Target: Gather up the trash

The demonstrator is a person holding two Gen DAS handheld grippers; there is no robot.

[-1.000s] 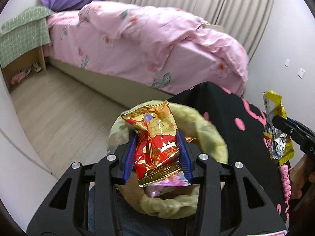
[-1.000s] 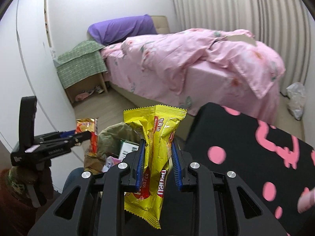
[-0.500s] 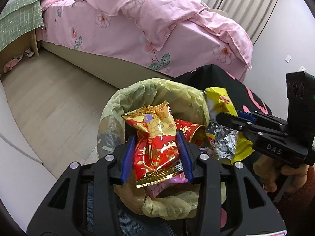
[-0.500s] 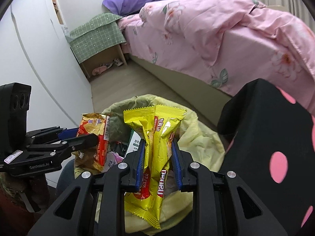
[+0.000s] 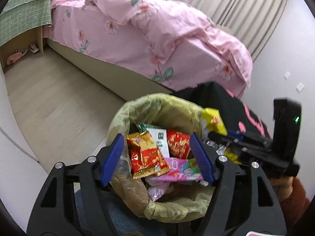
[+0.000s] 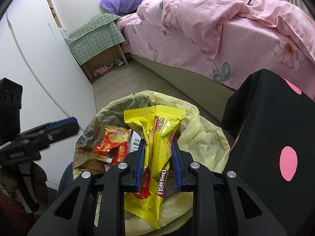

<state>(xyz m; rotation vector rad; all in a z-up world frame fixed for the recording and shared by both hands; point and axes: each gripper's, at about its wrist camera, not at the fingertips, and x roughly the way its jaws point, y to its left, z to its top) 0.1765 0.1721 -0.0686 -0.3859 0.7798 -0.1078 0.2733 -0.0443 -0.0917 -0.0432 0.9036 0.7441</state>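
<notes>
A bin lined with a yellow-green bag (image 5: 157,102) sits below both grippers and holds several wrappers and a white carton. My left gripper (image 5: 156,135) hangs over it with its jaws opening. The red-and-gold wrapper (image 5: 146,153) lies loose between them on the pile, and neither pad touches it. My right gripper (image 6: 157,140) is shut on a yellow wafer wrapper (image 6: 157,129) and holds it upright over the bag's mouth (image 6: 198,137). In the right wrist view the left gripper (image 6: 65,124) reaches in from the left, and the red wrapper (image 6: 112,143) is blurred inside the bin.
A bed with a pink floral duvet (image 5: 157,31) stands beyond the bin. A black cloth with pink dots (image 6: 275,122) covers a surface just right of it. A green-checked bedside unit (image 6: 96,33) with shoes under it stands far left, and a white wall (image 6: 39,59) runs along the left.
The left jaws have spread wide and the red-and-gold wrapper has dropped out of them into the bin. The right gripper has come down over the bin, still holding the yellow wrapper.
</notes>
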